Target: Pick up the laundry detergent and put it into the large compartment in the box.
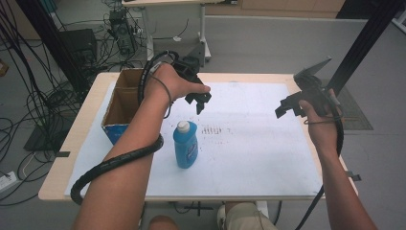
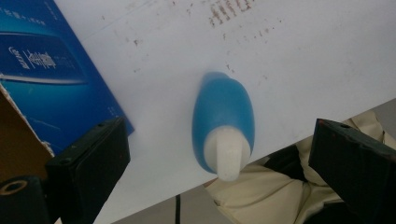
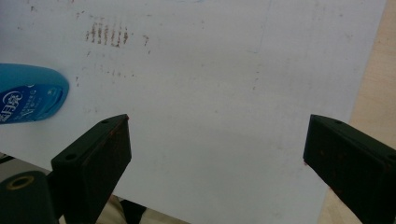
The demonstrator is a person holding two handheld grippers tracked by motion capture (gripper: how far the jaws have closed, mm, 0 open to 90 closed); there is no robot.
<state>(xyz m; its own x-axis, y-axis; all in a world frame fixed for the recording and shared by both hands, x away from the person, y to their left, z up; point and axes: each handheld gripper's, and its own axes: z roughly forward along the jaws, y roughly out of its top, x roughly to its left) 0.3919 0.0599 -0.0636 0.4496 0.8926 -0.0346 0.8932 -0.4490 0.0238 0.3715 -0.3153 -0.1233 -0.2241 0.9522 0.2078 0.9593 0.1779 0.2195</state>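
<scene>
Hovering above the worktop (image 1: 268, 158), the left gripper (image 1: 201, 102) hangs with its fingers (image 2: 88, 158) spread wide and empty, looking straight down on the bottle (image 2: 223, 122), which stands upright on the white sheet (image 3: 210, 93) just beside the open box (image 1: 125, 98). Nothing grips the bottle yet; its white cap (image 2: 227, 151) sits between the two fingers in the left gripper view, but well below them. The right gripper (image 1: 286, 106) is held off to the far side, its fingers (image 3: 95, 154) likewise apart and bare, with the bottle at the edge of its view. By my reading the work is at its very start: the left gripper is lined up over the bottle, while the descent, the closing on it, and any lift or move, perhaps toward the box, all remain to be done.
</scene>
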